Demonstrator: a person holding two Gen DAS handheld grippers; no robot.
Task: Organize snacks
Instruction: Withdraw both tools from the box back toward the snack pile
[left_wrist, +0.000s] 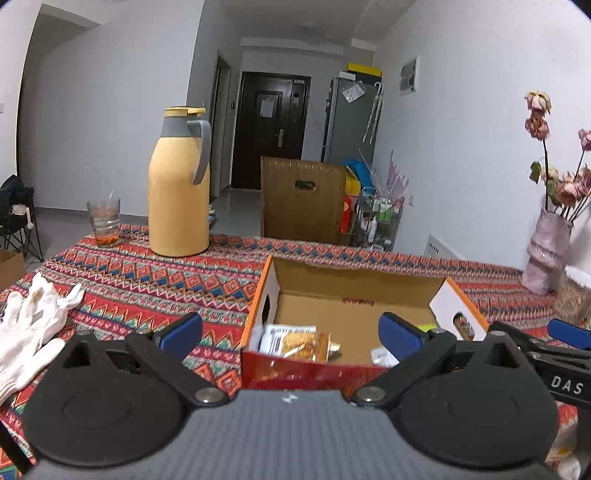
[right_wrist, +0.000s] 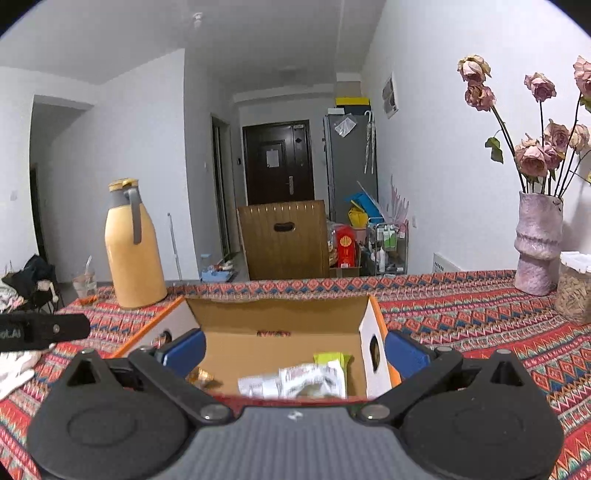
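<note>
An open cardboard box (left_wrist: 332, 291) (right_wrist: 280, 317) with orange-edged white flaps and a red front stands on the patterned tablecloth. Inside lie a gold snack packet (left_wrist: 306, 345), a white printed packet (right_wrist: 295, 380) and a green packet (right_wrist: 330, 360). My left gripper (left_wrist: 291, 332) hangs open just before the box's near wall, nothing between its blue pads. My right gripper (right_wrist: 293, 349) is also open over the near edge of the box, empty. The right gripper's arm shows at the right edge of the left wrist view.
A yellow thermos jug (left_wrist: 179, 184) (right_wrist: 133, 247) and a glass (left_wrist: 104, 221) stand at the far left of the table. White gloves (left_wrist: 29, 325) lie at left. A pink vase with dried roses (right_wrist: 537, 243) and a jar (right_wrist: 574, 291) stand at right. A wooden chair (right_wrist: 284, 240) is behind.
</note>
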